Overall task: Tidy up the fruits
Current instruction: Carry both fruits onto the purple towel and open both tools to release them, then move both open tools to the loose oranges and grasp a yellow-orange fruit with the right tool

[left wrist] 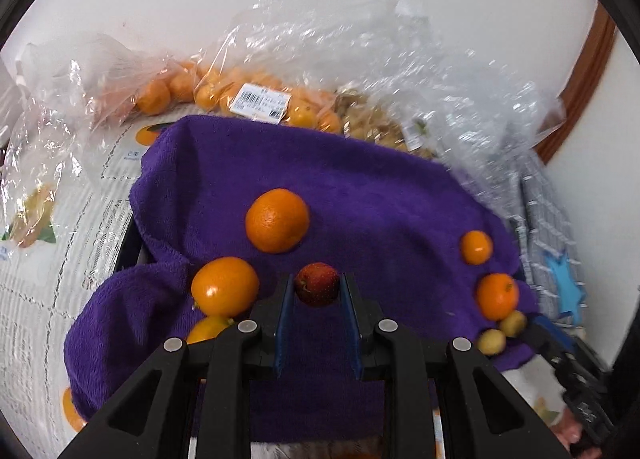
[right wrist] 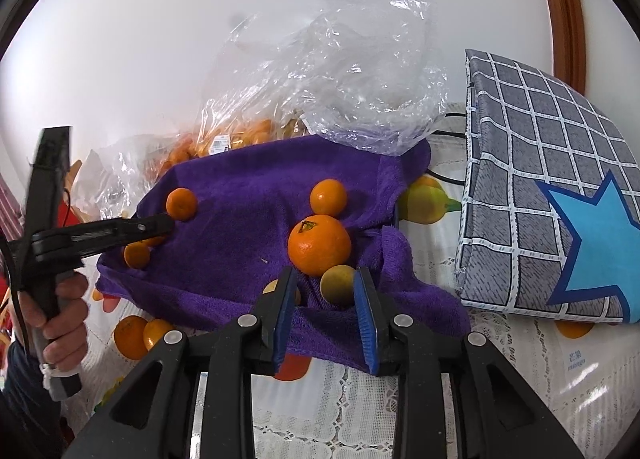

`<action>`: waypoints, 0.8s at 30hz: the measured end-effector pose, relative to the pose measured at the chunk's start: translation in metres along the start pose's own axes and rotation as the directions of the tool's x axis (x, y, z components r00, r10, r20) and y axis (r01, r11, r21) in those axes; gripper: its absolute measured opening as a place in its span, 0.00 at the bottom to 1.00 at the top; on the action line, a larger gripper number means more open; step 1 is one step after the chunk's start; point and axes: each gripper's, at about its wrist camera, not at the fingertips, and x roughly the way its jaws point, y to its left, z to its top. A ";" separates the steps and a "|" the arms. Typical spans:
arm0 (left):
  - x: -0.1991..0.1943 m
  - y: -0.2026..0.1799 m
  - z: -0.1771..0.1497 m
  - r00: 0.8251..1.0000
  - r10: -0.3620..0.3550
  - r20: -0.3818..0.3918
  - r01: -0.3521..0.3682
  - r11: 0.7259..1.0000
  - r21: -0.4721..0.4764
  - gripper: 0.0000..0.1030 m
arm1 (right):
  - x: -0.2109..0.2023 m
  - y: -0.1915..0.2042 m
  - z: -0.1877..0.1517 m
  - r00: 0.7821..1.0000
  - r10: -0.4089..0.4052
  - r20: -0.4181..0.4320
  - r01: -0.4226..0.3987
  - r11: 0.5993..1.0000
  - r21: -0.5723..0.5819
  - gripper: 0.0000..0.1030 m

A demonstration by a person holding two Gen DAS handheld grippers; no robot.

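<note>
In the left wrist view my left gripper (left wrist: pixel 316 279) is shut on a small dark red fruit (left wrist: pixel 316 287) above a purple towel (left wrist: pixel 380 199). Oranges lie on the towel: a large one (left wrist: pixel 277 220) ahead, one (left wrist: pixel 224 286) at the left, two (left wrist: pixel 497 296) at the right. In the right wrist view my right gripper (right wrist: pixel 324 275) is open over the towel's near edge (right wrist: pixel 240 259). A small yellow-green fruit (right wrist: pixel 338 283) lies between its fingertips, close to the right pad and apart from the left one. A stemmed orange (right wrist: pixel 319 245) sits just behind it.
Clear plastic bags (left wrist: pixel 248 95) holding several oranges lie behind the towel, with a crumpled clear bag (right wrist: pixel 352 71) beside them. A grey checked bag with a blue star (right wrist: pixel 552 187) stands at the right. A person's hand (right wrist: pixel 60 319) holds the left gripper. A lace, fruit-printed tablecloth (right wrist: pixel 520 379) covers the table.
</note>
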 end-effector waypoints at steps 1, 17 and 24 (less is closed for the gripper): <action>0.004 0.001 0.001 1.000 0.005 -0.011 -0.005 1.000 -0.006 0.22 | -0.001 0.000 0.000 1.000 0.003 0.002 -0.003 1.000 0.001 0.33; -0.006 -0.005 0.000 1.000 -0.001 -0.013 0.001 1.000 0.019 0.44 | -0.002 0.008 -0.001 1.000 -0.013 0.009 0.013 0.999 -0.044 0.43; -0.058 0.018 -0.024 0.998 -0.026 0.062 0.026 1.000 -0.006 0.45 | -0.012 0.022 -0.005 0.999 -0.015 0.045 0.019 0.995 -0.099 0.46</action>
